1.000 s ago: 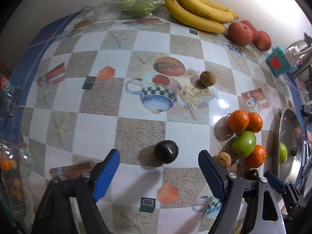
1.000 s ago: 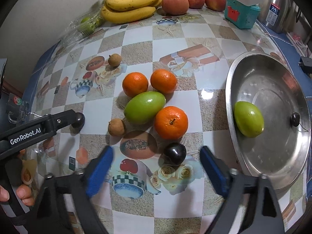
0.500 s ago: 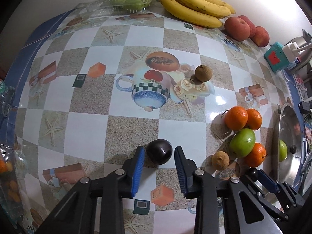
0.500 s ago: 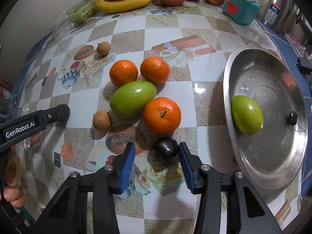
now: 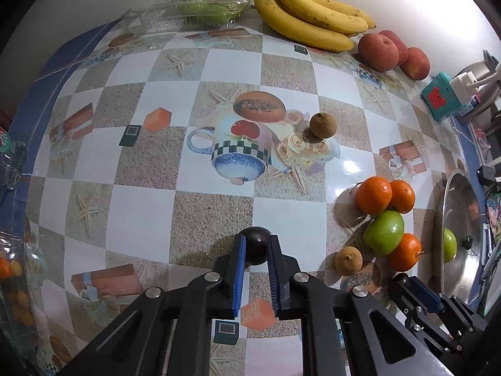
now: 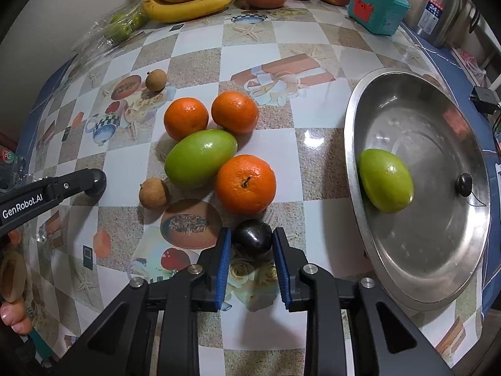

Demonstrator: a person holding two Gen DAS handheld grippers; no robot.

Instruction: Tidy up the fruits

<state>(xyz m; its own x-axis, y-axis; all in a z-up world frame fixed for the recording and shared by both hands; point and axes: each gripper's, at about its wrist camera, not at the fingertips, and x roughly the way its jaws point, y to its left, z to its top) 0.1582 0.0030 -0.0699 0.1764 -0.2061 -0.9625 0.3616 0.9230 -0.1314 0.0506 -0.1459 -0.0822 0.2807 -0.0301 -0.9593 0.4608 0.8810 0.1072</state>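
Left gripper [image 5: 256, 250]: blue-padded fingers [image 5: 239, 269] have just closed and now clamp a dark plum [image 5: 256, 244] resting on the tabletop [image 5: 141, 219]; the fruit sits between the fingertips, its far half showing past them.

Right gripper [image 6: 252, 242]: its jaws have likewise just been closing, and its fingers [image 6: 224, 263] press both sides of a second dark plum [image 6: 252, 238], also on the tabletop and held at the tips.

Just beyond the right gripper lies a cluster: a near orange [image 6: 245, 183] touching a green mango [image 6: 200, 158], with two more oranges [image 6: 235, 111] behind it and a small brown fruit [image 6: 154, 192] to the left of the near orange. A second small brown fruit [image 6: 155, 80] lies further back to the left, apart from the cluster.

To the right, a steel pan lid [image 6: 438, 250] lies upturned, holding another green mango [image 6: 385, 185] beside its black knob.

Along the far edge of the tabletop: a clear pack of green fruit [image 5: 200, 9], a bunch of bananas [image 5: 313, 18], peaches [image 5: 379, 51], and a teal box [image 6: 375, 9].
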